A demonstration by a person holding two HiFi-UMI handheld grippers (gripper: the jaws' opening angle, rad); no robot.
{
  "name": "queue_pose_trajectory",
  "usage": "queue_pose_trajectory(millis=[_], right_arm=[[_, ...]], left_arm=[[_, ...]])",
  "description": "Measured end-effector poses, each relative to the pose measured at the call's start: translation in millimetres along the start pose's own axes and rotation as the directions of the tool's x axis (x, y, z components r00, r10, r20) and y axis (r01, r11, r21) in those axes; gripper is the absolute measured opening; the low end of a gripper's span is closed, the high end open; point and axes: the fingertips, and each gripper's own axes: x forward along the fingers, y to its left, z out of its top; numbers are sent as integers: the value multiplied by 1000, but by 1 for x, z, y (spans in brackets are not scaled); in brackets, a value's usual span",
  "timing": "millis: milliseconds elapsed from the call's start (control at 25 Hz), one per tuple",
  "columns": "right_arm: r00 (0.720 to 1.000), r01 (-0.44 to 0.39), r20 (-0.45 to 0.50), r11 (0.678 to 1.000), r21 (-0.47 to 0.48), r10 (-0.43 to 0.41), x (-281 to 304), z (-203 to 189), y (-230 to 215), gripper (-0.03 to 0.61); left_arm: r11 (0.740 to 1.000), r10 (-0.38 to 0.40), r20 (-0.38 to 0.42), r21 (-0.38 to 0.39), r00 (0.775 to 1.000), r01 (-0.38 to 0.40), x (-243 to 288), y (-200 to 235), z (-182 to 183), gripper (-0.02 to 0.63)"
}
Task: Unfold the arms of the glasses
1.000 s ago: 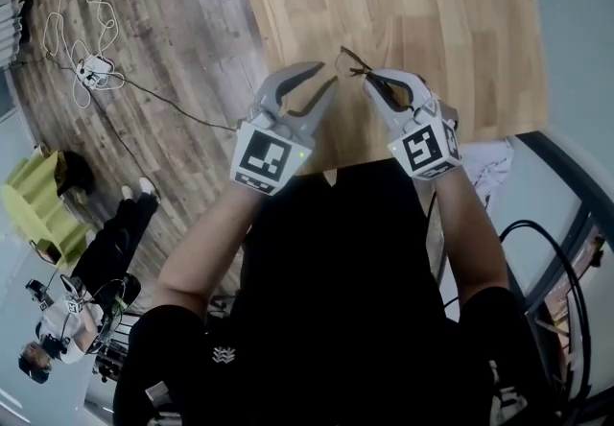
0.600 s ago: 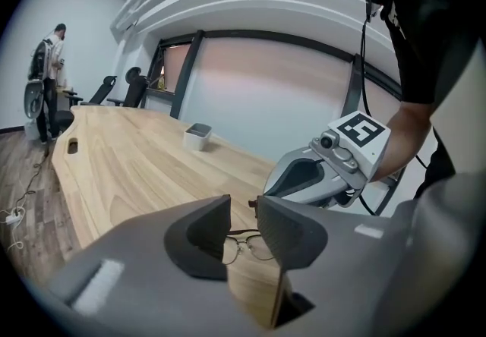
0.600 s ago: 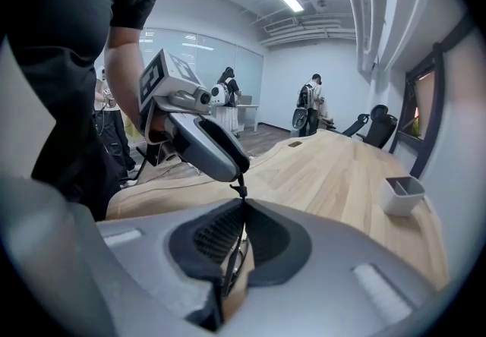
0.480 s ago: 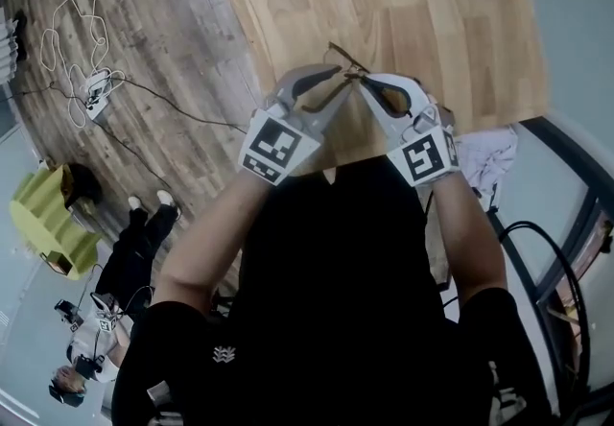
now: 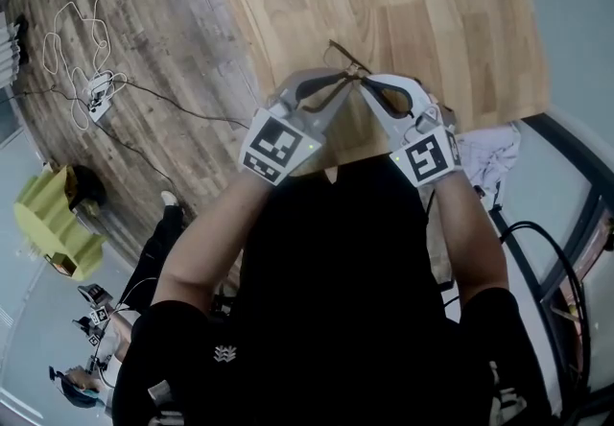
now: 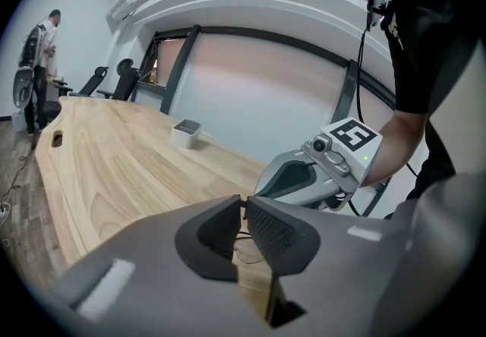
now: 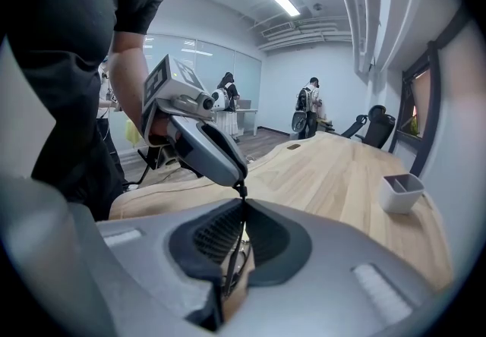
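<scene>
The thin wire glasses [image 5: 342, 59] hang over the near edge of the wooden table [image 5: 432, 11], held between both grippers. My left gripper [image 5: 347, 81] has just been closing, and its tips now pinch a thin dark part of the frame [image 6: 244, 201]. One lens [image 6: 247, 253] shows below the left jaws. My right gripper [image 5: 366, 82] is shut on the glasses, with a dark arm [image 7: 231, 252] running down between its pads [image 7: 243, 203]. The two grippers' tips meet almost nose to nose, and the left gripper [image 7: 240, 180] shows just ahead in the right gripper view.
A small grey open box [image 6: 186, 130] stands far back on the table [image 7: 402, 191]. White cables [image 5: 86, 79] trail over the wooden floor at the left, by a green seat [image 5: 53, 223]. People stand at the room's far end [image 7: 310, 111].
My left gripper has moved right to meet the right one, and its wide-open jaws have closed onto the glasses. The right gripper has kept its hold and its place.
</scene>
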Motion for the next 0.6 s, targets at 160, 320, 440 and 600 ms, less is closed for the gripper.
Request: queue_pose_trajectory(millis=[160, 320, 440, 600], right_arm=[[998, -34, 51, 999, 10, 34, -6, 3, 2, 17], [994, -61, 97, 996, 59, 55, -24, 2, 0, 26], [992, -12, 125, 991, 134, -5, -44, -3, -14, 26], [982, 116, 118, 962, 249, -149, -67, -16, -47, 26]], left_arm=[[999, -1, -3, 37, 1000, 1, 0, -6, 4, 31], [998, 8, -27, 56, 1000, -7, 0, -9, 4, 31], [997, 11, -36, 81, 999, -8, -1, -15, 8, 30], [991, 14, -48, 131, 999, -7, 1, -27, 12, 30]])
